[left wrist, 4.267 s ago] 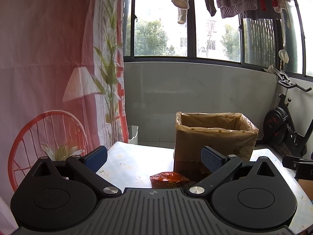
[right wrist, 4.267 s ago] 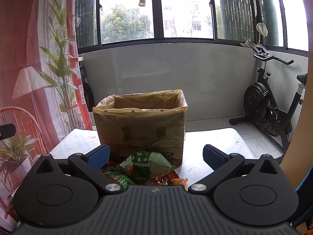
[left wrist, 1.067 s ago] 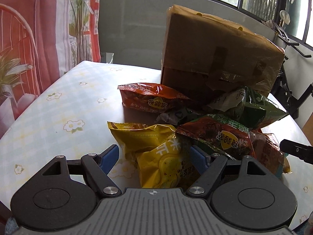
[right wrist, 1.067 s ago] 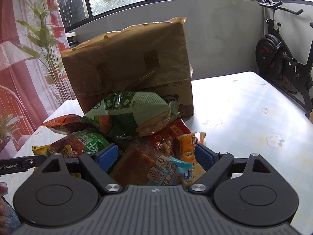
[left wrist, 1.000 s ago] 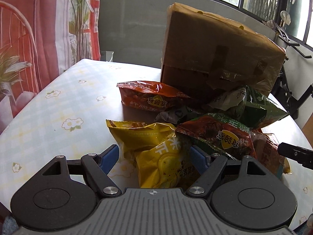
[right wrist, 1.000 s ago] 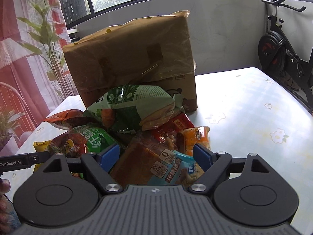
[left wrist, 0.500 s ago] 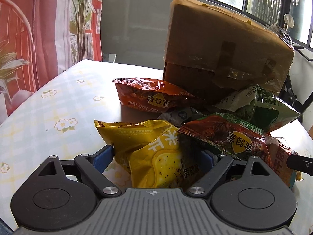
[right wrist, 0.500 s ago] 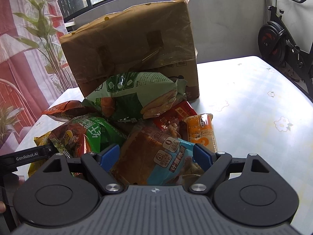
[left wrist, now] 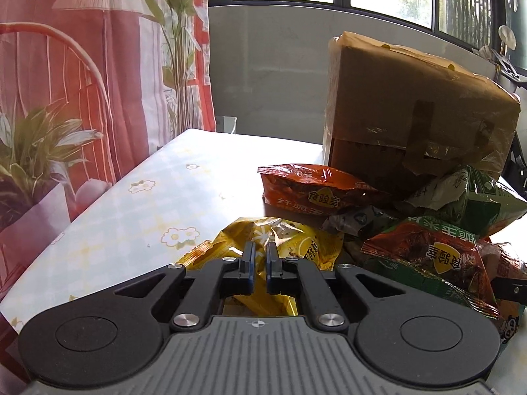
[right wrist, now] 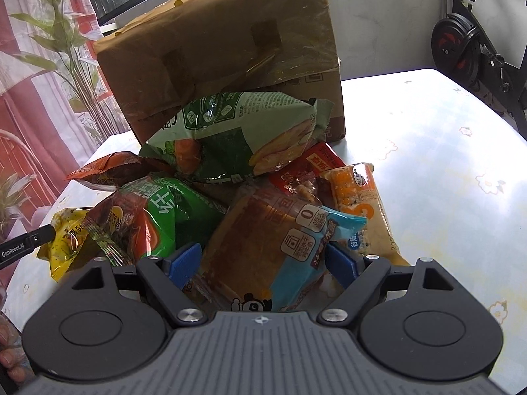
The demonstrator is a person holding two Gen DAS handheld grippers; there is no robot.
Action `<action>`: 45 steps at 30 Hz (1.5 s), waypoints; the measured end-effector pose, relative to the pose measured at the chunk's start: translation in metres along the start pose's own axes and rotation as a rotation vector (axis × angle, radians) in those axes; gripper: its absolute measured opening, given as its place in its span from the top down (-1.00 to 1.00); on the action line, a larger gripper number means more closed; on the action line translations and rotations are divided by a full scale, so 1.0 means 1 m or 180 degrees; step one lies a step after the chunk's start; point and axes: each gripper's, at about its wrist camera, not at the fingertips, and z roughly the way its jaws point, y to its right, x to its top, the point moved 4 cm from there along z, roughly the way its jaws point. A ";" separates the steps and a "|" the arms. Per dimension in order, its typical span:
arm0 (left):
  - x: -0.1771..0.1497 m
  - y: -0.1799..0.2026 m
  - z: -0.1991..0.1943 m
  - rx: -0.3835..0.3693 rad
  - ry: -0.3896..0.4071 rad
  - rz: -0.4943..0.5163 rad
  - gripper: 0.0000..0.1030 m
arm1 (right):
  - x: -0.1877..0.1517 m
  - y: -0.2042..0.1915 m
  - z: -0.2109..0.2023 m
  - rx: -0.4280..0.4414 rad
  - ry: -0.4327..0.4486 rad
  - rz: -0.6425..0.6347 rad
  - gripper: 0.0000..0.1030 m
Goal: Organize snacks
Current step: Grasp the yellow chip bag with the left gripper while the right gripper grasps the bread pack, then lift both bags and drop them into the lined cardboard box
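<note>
A heap of snack bags lies on the flowered table (left wrist: pixel 158 197) in front of a tall cardboard box (left wrist: pixel 411 108). My left gripper (left wrist: pixel 260 256) is shut on the crumpled near end of a yellow snack bag (left wrist: pixel 296 240) at the heap's left edge. In the right wrist view the yellow snack bag (right wrist: pixel 64 230) shows with one left finger (right wrist: pixel 29 245) beside it. My right gripper (right wrist: pixel 263 263) is open and straddles a brown and blue bread pack (right wrist: pixel 273 240), which lies between the blue pads.
An orange-red bag (left wrist: pixel 316 191), a big green bag (right wrist: pixel 237 131), a red-green bag (right wrist: pixel 148 220) and an orange bar pack (right wrist: pixel 362 204) crowd the heap. The cardboard box (right wrist: pixel 217 42) stands behind. An exercise bike (right wrist: pixel 467 49) stands beyond the table's right edge, a red curtain (left wrist: pixel 82 82) on the left.
The left jaws went from wide around the yellow bag to shut on it, and the bag crumpled upward. The right gripper stayed open over the bread pack, a little closer to it.
</note>
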 end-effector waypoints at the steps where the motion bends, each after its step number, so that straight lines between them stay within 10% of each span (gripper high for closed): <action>1: -0.001 0.000 0.000 -0.0072 -0.0025 -0.0040 0.80 | 0.002 -0.002 0.003 -0.0028 0.0007 -0.0020 -0.67; 5: -0.006 -0.005 0.001 -0.0242 -0.0195 -0.0293 -0.29 | 0.005 -0.011 0.016 -0.0180 0.0141 -0.0290 -0.65; 18: -0.008 -0.039 0.039 -0.0693 -0.0410 -0.1445 -0.64 | -0.017 -0.013 0.008 -0.0105 0.0226 -0.0525 -0.61; 25: -0.018 -0.046 0.082 -0.0726 -0.0495 -0.1788 -0.69 | -0.016 -0.013 0.007 -0.0094 0.0248 -0.0530 -0.58; 45: 0.010 -0.039 0.006 -0.0027 0.0235 -0.0649 -0.37 | -0.022 -0.013 0.009 -0.0106 0.0269 -0.0587 -0.57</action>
